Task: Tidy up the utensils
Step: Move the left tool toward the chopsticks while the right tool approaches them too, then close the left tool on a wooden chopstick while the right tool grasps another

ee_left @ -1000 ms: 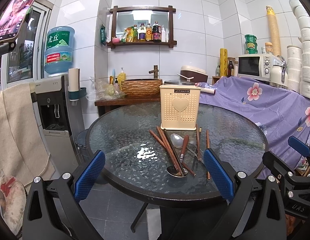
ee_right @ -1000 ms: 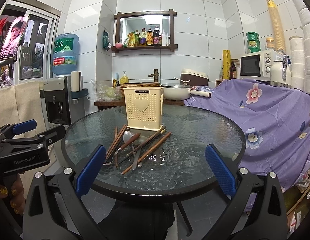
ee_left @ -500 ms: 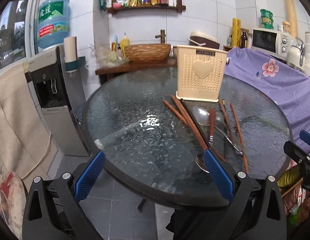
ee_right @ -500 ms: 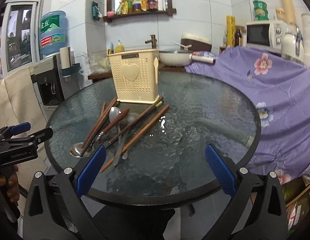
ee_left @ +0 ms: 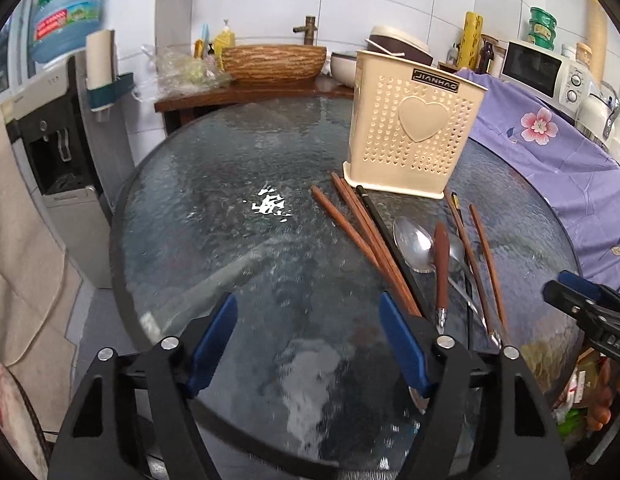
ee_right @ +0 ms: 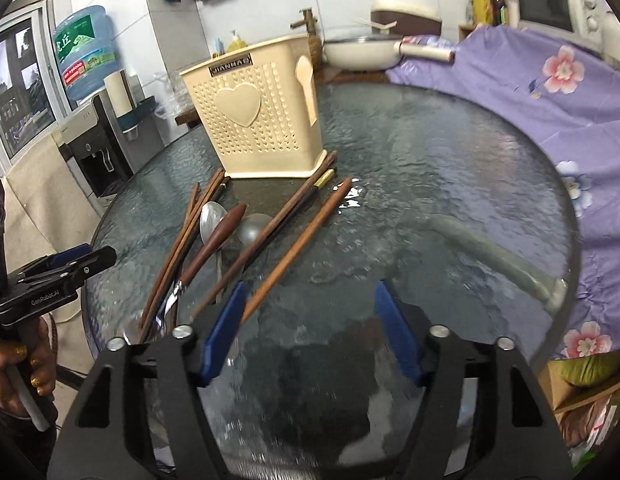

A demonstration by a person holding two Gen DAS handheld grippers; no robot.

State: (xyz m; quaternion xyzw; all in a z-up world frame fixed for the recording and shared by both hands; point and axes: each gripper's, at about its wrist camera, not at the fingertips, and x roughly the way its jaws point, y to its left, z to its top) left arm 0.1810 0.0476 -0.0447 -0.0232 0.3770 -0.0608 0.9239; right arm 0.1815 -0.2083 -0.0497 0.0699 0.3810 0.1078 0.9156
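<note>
At the far left of the left wrist view a water cooler (ee_left: 66, 136) stands against the tiled wall, with a blue water bottle (ee_left: 66, 8) on top and a beige cloth (ee_left: 22, 248) hanging beside it. Next comes the round glass table (ee_left: 230, 248), and behind it a wooden counter with a woven basin (ee_left: 274, 62). The left gripper (ee_left: 310, 340) points down at the near part of the table; its jaws are closing, with only bare glass between the blue pads and nothing held. Right of it, on the glass, lies the loose pile of utensils: brown chopsticks (ee_left: 361, 232) fanned out in front of a cream utensil holder (ee_left: 413, 140), a metal spoon (ee_left: 411, 242) with its bowl toward the holder, and a brown-handled utensil (ee_left: 441, 264) lying across the second spoon. The holder stands upright at the back of the table and the tips of some chopsticks reach its base. Further right a purple flowered cloth (ee_left: 549, 152) is draped beside the table, with a microwave (ee_left: 537, 68) behind it. In the right wrist view a hand (ee_right: 26, 364) at the left edge holds the other tool, and the pile lies left of centre. The right gripper (ee_right: 310, 332) hovers over the near glass, jaws closing and gripping nothing; the near end of one chopstick (ee_right: 298, 248) lies just in front of its left pad.
</note>
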